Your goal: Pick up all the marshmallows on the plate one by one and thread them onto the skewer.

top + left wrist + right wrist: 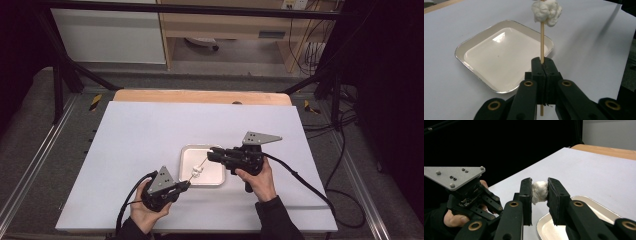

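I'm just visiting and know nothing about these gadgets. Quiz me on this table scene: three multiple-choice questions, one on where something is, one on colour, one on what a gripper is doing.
1. Where is the white lump?
A. flat in the tray
B. on the stick's upper end
C. on the wooden edge

2. What colour is the tray inside?
A. cream
B. red
C. blue

3. What is the left gripper doing?
A. lying open
B. pinching the tray rim
C. shut on the stick

Answers: 1 B, the lump sits up the stick; the right gripper has it between its jaws. 2 A, a pale glossy floor. 3 C, the jaws meet around the stick.
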